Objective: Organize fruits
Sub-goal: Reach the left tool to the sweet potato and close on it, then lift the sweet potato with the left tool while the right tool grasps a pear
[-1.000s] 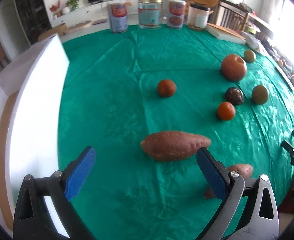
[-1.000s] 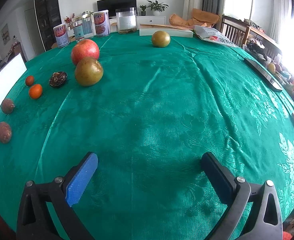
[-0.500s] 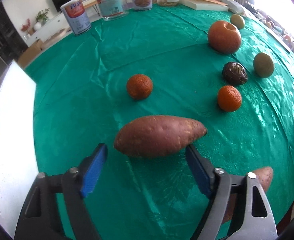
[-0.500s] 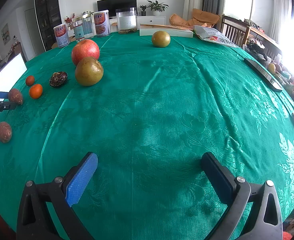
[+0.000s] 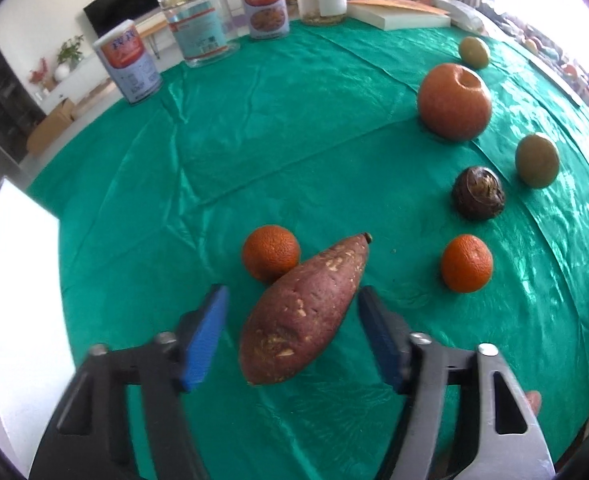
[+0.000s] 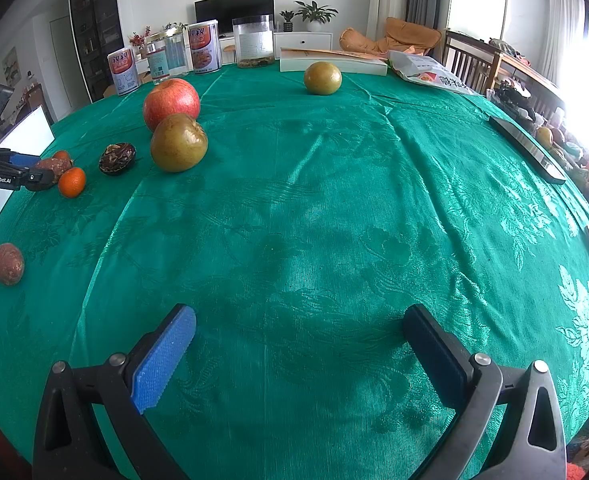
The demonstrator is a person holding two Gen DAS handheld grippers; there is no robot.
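A long sweet potato (image 5: 306,312) lies on the green tablecloth, between the open fingers of my left gripper (image 5: 294,332), with gaps on both sides. A small orange (image 5: 271,253) touches its far side. Another orange (image 5: 467,263), a dark wrinkled fruit (image 5: 479,194), a red apple (image 5: 454,101) and two green-brown fruits (image 5: 537,160) lie to the right. My right gripper (image 6: 298,348) is open and empty above bare cloth. In the right wrist view the left gripper (image 6: 22,168) is at the far left by the sweet potato (image 6: 56,166).
Tins and jars (image 5: 198,36) and a book (image 5: 398,16) stand along the table's far edge. A white board (image 5: 18,304) lies at the left edge. A second sweet potato (image 6: 7,263) lies near the left front edge. A remote (image 6: 526,148) lies at the right.
My left gripper has moved forward and turned, so the sweet potato now lies lengthwise between its fingers. The right gripper has not moved.
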